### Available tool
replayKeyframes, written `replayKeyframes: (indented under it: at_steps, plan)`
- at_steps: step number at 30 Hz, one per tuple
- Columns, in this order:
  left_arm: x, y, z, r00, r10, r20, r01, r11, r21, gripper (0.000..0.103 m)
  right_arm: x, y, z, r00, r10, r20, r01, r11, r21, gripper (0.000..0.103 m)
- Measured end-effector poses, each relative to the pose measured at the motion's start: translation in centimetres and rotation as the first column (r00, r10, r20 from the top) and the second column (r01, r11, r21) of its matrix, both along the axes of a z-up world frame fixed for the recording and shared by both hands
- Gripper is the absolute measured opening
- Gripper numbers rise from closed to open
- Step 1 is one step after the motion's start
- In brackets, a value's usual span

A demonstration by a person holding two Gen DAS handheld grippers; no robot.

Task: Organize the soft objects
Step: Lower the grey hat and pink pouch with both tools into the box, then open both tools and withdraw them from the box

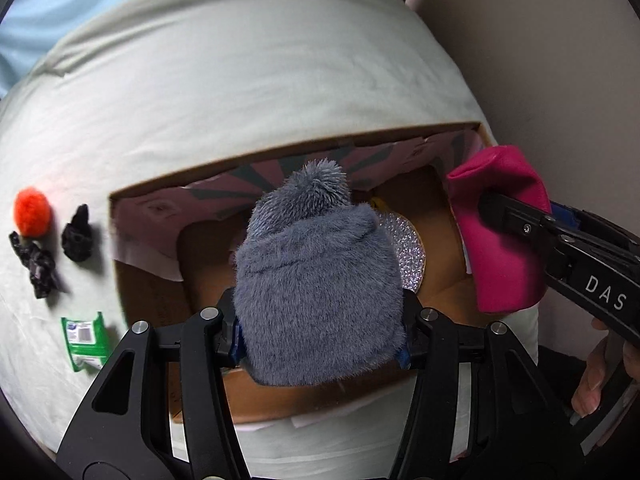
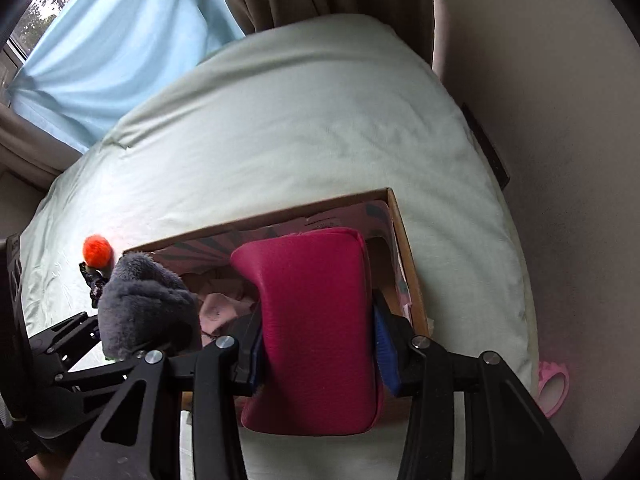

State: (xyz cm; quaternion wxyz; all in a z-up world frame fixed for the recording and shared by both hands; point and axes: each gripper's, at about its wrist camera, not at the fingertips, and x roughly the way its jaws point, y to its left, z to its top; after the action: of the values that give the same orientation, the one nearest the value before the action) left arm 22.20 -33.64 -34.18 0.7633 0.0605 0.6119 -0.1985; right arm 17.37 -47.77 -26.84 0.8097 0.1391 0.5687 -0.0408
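Note:
My left gripper [image 1: 320, 328] is shut on a grey fluffy plush [image 1: 316, 280] and holds it over an open cardboard box [image 1: 256, 160] on the bed. My right gripper [image 2: 316, 344] is shut on a magenta soft pouch [image 2: 316, 320] and holds it over the box's right side [image 2: 404, 240]. The pouch [image 1: 500, 236] and right gripper also show at the right of the left wrist view. The plush [image 2: 140, 304] shows at the left of the right wrist view. A silver sparkly item [image 1: 410, 248] lies inside the box.
On the pale sheet [image 1: 240, 80] left of the box lie an orange pompom [image 1: 32, 210], black fuzzy pieces [image 1: 78, 236] and a green packet [image 1: 86, 338]. A wall [image 2: 560, 160] runs along the right. A pink slipper [image 2: 554, 386] lies on the floor.

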Motion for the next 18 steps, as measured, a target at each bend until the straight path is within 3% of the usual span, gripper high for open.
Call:
replayKeyframes:
  at_steps: [5,7,8,9,11,13,18]
  plan:
    - [0.4,-0.4,-1.3,1.000,-0.024,-0.012,0.025,0.999,0.032,0.052,1.0,-0.3,-1.7,0.999,0.011,-0.032,-0.010,0.999,0.032,0.042]
    - [0.1,-0.8,-0.9,0.999,-0.051,0.018,0.050,0.997,0.054,0.074,1.3,-0.1,-2.1,0.999,0.012,-0.042,-0.011,1.000,0.025,0.045]
    - [-0.1,-0.9,-0.8,0.998,-0.061,0.031,0.058,0.995,0.081,0.093,1.5,-0.1,-2.2,0.999,0.009,-0.044,-0.007,1.000,0.030,0.053]
    - [-0.2,-1.0,-0.7,0.996,-0.072,0.048,0.067,0.992,0.105,0.103,1.6,-0.3,-2.2,0.999,0.001,-0.037,0.001,0.999,0.046,0.074]
    - [-0.3,-0.9,-0.8,0.994,-0.096,0.057,0.088,0.986,0.140,0.103,1.8,-0.5,-2.2,1.000,-0.010,-0.027,0.012,0.998,0.069,0.103]
    - [-0.6,-0.8,-1.3,0.993,-0.110,0.034,0.103,0.979,0.176,0.103,1.6,-0.7,-1.9,1.000,-0.021,-0.013,0.022,0.996,0.091,0.103]
    - [-1.3,0.4,-0.4,0.994,-0.102,0.034,0.096,0.985,0.145,0.103,1.0,-0.5,-1.5,1.000,-0.027,-0.005,0.028,0.996,0.082,0.103]
